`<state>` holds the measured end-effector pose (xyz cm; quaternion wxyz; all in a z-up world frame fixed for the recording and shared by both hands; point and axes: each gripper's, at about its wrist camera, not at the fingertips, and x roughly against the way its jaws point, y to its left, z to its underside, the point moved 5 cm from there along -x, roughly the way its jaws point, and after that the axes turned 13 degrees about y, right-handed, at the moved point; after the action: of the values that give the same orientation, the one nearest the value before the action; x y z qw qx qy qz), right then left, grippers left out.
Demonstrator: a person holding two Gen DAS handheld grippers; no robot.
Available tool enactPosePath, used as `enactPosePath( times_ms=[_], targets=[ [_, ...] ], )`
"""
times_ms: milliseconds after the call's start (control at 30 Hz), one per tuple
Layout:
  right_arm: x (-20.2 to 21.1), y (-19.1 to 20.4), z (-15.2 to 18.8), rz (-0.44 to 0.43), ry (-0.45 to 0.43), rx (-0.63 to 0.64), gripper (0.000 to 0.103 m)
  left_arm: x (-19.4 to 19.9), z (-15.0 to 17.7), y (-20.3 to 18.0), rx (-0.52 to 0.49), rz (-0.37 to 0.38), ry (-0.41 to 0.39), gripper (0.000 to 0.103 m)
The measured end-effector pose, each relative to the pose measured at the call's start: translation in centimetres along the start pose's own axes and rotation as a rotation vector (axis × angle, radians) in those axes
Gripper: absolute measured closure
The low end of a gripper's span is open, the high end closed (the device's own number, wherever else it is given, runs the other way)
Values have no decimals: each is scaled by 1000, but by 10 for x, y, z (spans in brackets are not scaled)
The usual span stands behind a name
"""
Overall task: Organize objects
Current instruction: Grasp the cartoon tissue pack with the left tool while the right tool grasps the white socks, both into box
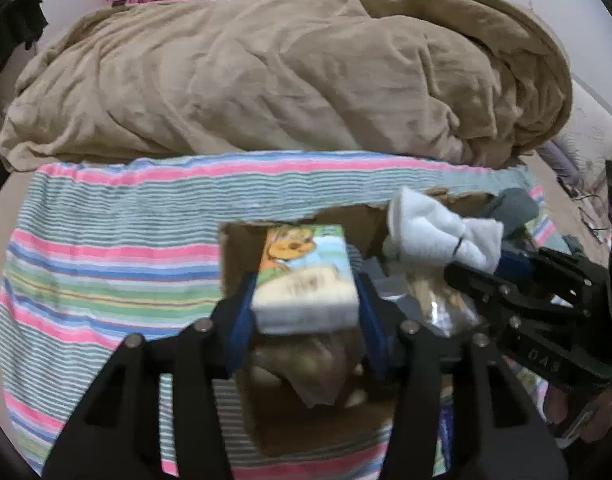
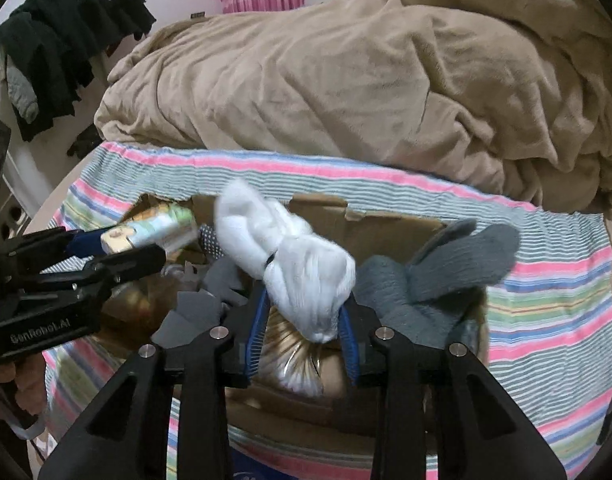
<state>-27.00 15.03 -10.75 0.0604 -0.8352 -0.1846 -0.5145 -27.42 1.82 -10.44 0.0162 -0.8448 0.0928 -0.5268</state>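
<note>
The left gripper (image 1: 306, 300) is clenched on a tissue pack (image 1: 303, 276) printed with a cartoon bear, held over the open cardboard box (image 1: 241, 256) that sits on the striped sheet (image 1: 105, 264); the right gripper (image 2: 301, 332) grasps a white sock bundle (image 2: 293, 256), which from the left wrist lies at two o'clock of the pack. Grey socks (image 2: 446, 272) rest in the box at three o'clock of the bundle; a tan blanket (image 2: 346, 80) is heaped at twelve o'clock beyond the box.

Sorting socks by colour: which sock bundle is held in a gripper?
The white rolled sock bundle, clamped in the right gripper; the grey socks lie loose in the cardboard box.
</note>
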Motion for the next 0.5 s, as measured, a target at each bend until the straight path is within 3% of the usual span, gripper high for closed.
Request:
enactPosePath(
  times_ms=[200,267,500],
  targets=[
    [3,1,5,-5,-7,-14,47,16,8,1,9,9,-19,44],
    [9,1,8,-7,-14,-27,46,25,13,2,13,6,-29,34],
    [35,13,28,-25,-29,-44,43,60,40,11,64,34,-57,31]
  ],
)
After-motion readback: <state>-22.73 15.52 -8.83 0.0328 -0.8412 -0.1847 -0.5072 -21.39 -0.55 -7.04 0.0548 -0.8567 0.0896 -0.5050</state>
